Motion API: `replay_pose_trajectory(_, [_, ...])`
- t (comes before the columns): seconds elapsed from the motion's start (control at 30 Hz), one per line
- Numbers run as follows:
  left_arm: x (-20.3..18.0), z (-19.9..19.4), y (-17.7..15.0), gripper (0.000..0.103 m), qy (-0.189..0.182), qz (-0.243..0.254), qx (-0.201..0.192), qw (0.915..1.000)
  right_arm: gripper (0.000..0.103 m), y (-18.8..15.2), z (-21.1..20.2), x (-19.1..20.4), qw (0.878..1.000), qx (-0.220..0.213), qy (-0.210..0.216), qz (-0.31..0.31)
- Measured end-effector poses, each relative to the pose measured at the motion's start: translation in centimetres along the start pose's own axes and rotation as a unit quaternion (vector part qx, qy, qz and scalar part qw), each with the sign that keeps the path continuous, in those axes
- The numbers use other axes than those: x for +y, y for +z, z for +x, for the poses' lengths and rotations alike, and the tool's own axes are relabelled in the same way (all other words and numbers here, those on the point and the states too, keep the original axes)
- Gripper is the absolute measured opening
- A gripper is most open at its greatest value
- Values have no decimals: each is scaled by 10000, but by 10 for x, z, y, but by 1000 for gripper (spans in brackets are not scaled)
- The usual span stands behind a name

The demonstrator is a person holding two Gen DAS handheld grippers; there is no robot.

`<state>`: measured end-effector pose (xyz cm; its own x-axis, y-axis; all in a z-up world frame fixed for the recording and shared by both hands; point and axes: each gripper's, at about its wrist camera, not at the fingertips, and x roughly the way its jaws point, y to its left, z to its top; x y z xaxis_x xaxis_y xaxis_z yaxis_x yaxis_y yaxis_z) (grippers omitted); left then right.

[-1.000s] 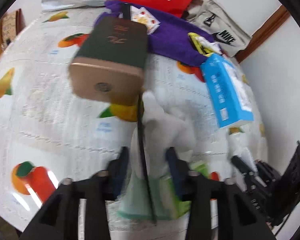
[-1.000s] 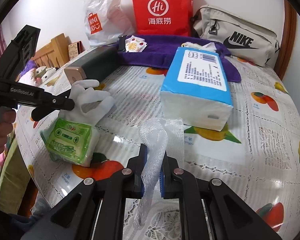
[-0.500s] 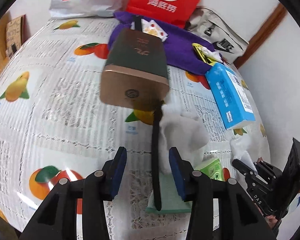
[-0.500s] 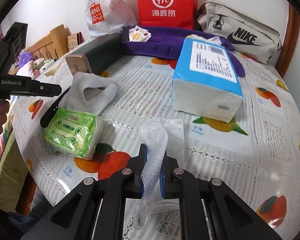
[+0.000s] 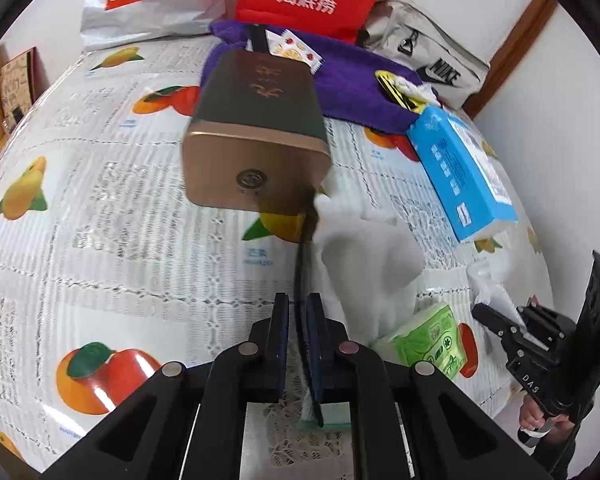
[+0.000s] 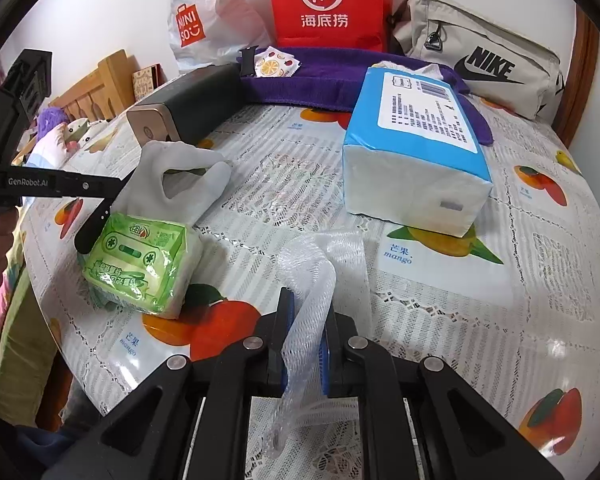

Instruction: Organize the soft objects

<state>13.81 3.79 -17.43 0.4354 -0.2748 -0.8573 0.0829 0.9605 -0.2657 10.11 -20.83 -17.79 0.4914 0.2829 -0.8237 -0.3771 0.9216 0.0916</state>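
Observation:
My left gripper (image 5: 297, 320) is closing, and its pads press on a thin black strap (image 5: 300, 264) that runs from the dark box toward me. The strap (image 6: 96, 220) hangs from that gripper's tip beside a green tissue pack (image 6: 140, 264). A limp white cloth (image 5: 372, 256) lies just right of the strap, against the green pack (image 5: 432, 340). My right gripper (image 6: 305, 320) is shut on a white foam net sleeve (image 6: 312, 280) that trails over the tablecloth. A blue tissue pack (image 6: 416, 148) lies farther back.
A dark green box with a gold end (image 5: 256, 132) lies mid-table. Behind it are a purple towel (image 5: 348, 84), a red paper bag (image 6: 332, 4), a white plastic bag (image 5: 140, 0) and a beige pouch (image 6: 484, 64). The table edge (image 6: 60, 344) drops off at the left.
The left jaws were open around the white cloth and strap; now they have closed on the strap alone, with the cloth lying to the right. The right gripper keeps its hold on the net sleeve.

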Motion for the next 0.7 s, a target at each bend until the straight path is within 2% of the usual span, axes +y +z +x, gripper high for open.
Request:
replay_pose_trajectory(0.1, [-5,11,0,9,100,45,119,9999,11,0,0,0,10000,-5,20,2])
replay_pose_trajectory(0.3, [-6,13,2,5,244,97,-18,9997,10,5,2,-3,10000,-74,22,9])
replay_pose_trajectory(0.7, [-4,-31,6,5,202,14,-420,9989,8,25,-38,-12,9988,-497,-17,-17])
